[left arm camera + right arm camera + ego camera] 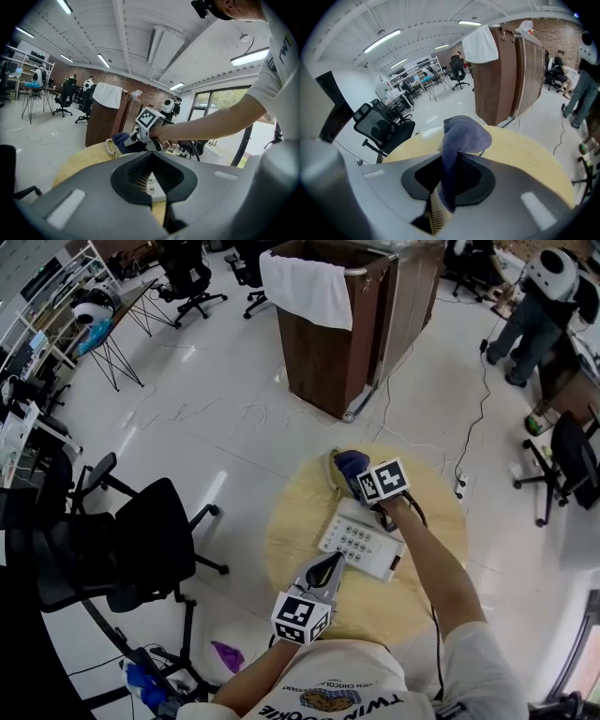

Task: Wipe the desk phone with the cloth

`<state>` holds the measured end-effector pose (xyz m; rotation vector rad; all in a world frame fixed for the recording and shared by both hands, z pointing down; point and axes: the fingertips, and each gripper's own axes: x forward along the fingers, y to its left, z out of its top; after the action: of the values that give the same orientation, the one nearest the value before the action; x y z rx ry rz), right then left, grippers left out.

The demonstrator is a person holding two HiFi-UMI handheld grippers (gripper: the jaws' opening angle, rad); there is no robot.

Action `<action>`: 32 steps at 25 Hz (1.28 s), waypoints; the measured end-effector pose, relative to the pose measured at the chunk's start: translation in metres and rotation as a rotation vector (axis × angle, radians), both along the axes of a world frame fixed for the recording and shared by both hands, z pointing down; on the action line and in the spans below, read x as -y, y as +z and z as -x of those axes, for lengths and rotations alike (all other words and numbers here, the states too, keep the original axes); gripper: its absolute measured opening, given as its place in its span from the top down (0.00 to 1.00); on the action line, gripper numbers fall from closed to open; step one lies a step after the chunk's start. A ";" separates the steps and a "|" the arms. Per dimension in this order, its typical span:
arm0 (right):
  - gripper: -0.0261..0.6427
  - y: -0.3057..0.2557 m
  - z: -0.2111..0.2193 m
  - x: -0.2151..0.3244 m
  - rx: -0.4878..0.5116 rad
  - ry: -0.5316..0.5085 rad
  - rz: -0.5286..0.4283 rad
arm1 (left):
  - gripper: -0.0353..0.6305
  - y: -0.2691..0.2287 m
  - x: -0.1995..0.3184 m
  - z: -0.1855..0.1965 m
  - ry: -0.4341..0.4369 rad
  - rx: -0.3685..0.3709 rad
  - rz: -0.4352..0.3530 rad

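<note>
A white desk phone (367, 547) lies on the round wooden table (291, 531), its keypad facing up. My right gripper (360, 480) hovers over the phone's far end, shut on a blue cloth (349, 463) that bunches out past its tips. In the right gripper view the cloth (464, 133) is pinched between the jaws of my right gripper (449, 164). My left gripper (332, 564) rests at the phone's near left corner, jaws shut with nothing between them. The left gripper view has the keypad (152, 182) just below the tips of my left gripper (151, 153), and the right gripper (130, 140) beyond.
A beige coiled cord (330, 470) lies at the table's far edge beside the cloth. A brown cabinet (328, 352) draped with a white towel (305, 287) stands beyond. A black office chair (150, 531) is to the left. A person (539, 306) stands far right.
</note>
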<state>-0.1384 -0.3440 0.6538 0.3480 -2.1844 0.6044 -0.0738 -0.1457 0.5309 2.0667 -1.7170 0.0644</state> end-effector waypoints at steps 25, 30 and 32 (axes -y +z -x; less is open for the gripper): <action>0.86 -0.124 -0.067 -0.036 0.288 0.183 -0.164 | 0.96 -0.019 -0.003 -0.012 0.184 -0.013 -0.081; 0.86 -0.165 -0.102 -0.080 0.403 0.289 -0.211 | 0.96 -0.031 -0.003 -0.013 0.223 -0.010 -0.112; 0.86 -0.178 -0.115 -0.100 0.435 0.326 -0.242 | 0.96 -0.037 -0.004 -0.013 0.237 -0.011 -0.129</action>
<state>-0.0234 -0.2440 0.4761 0.7719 -2.6526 0.6367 -0.0608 -0.1417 0.4935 2.3532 -1.4971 0.0164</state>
